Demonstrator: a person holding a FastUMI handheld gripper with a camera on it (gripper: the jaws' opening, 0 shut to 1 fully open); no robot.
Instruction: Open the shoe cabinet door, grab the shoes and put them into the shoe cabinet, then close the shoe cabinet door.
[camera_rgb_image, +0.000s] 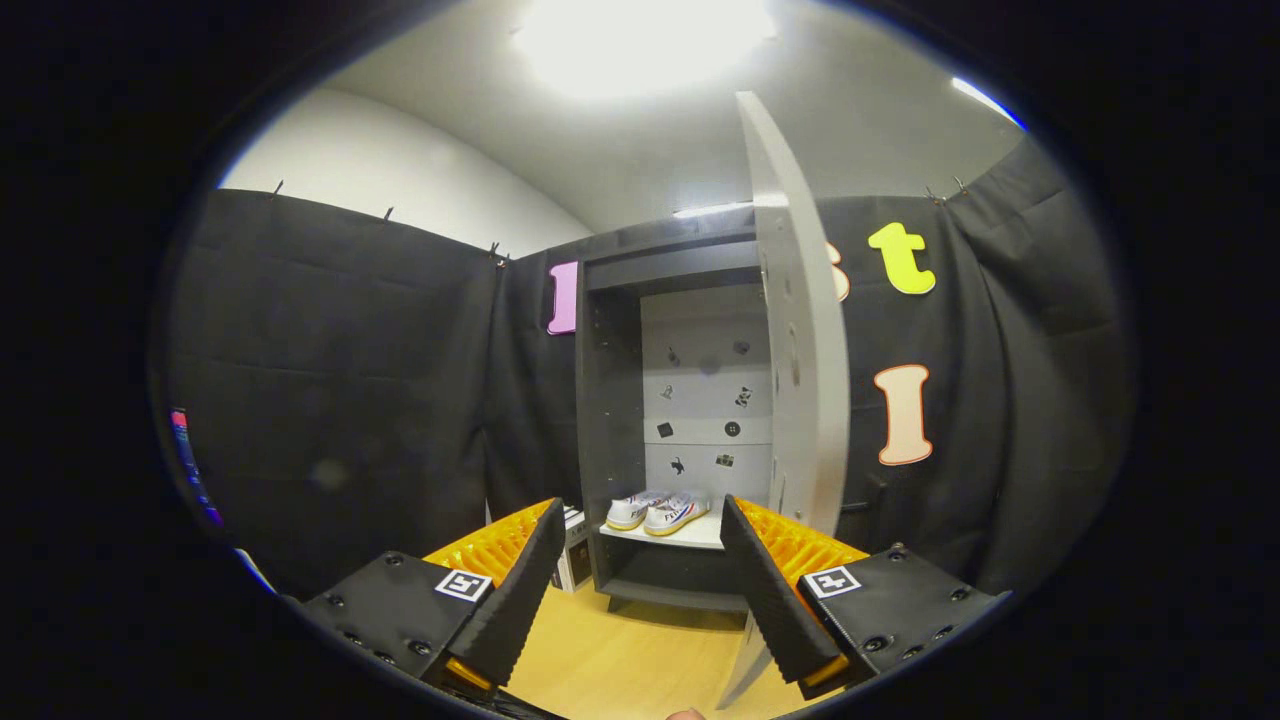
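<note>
1. I see a booth with black cloth walls (340, 370) and a wooden floor (620, 660).
2. My gripper (640, 580) has its fingers spread wide apart, gripping nothing.
3. Beyond the fingers, at 12 o'clock, the shoe cabinet (610, 400) stands open.
4. The shoes (657, 511), a light pair, sit side by side on the cabinet's shelf (690, 537), between the fingertips.
5. At 1 o'clock the cabinet door (800, 350) is swung outward, its edge just beside the right finger (770, 590).
6. At 11 o'clock a small box (574, 550) rests on the floor against the cabinet.
</note>
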